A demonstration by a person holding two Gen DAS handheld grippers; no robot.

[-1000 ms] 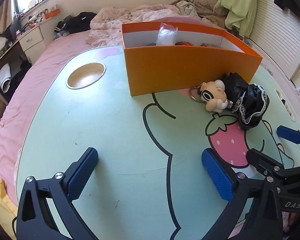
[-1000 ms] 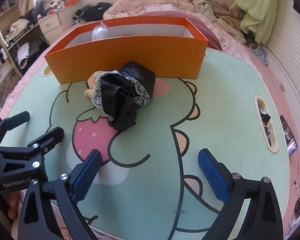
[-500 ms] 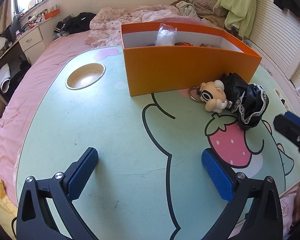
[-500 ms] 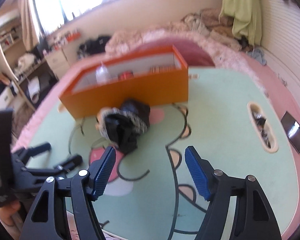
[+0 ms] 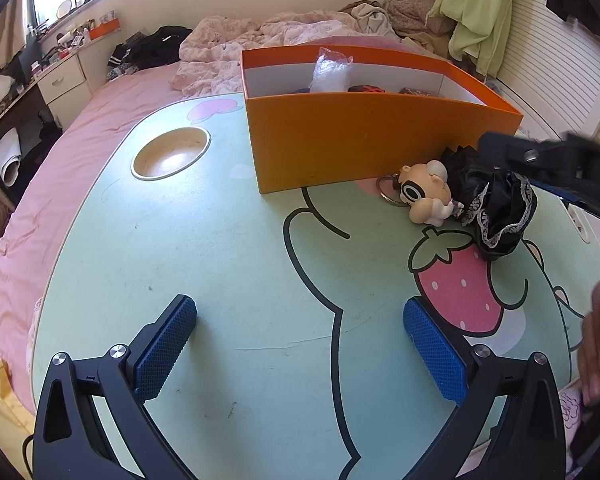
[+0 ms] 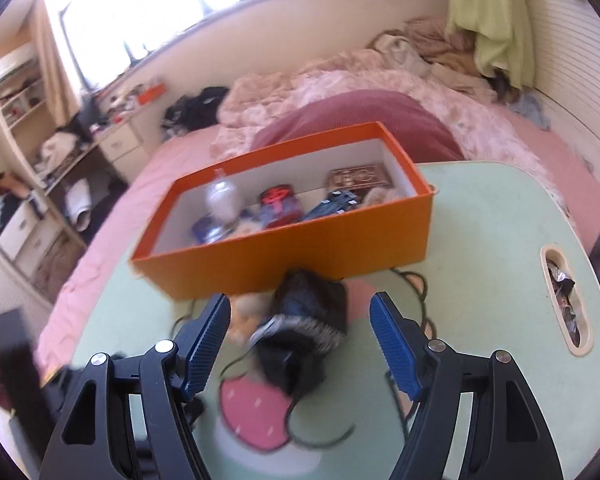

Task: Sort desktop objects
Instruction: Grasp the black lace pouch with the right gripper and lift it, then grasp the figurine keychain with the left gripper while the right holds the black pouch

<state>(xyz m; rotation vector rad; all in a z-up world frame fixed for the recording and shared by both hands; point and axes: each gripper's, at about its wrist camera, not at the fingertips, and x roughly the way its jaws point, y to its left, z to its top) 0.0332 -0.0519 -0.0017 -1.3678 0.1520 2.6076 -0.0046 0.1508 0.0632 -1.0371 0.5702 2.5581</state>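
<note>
Right gripper (image 6: 300,340), jaws spread wide and holding nothing, poised above the doll in the black lace-trimmed dress (image 6: 300,332); in the blurred right wrist view the doll lies between and beyond the two blue pads (image 6: 204,344), touching neither. The doll rests on the green cartoon-printed table (image 5: 220,240), its tan head (image 5: 426,194) toward the left gripper's side, a metal key ring (image 5: 388,190) at the head, the dress (image 5: 496,208) overlapping the printed strawberry (image 5: 456,280). It lies just in front of the long wall of the orange box (image 5: 360,136), which already contains a clear plastic bag (image 5: 332,72) and several small items. Left gripper (image 5: 300,344), jaws likewise wide and empty, low over bare tabletop, well apart from the doll. The right gripper's black frame (image 5: 560,164) crosses above the dress in the left wrist view.
</note>
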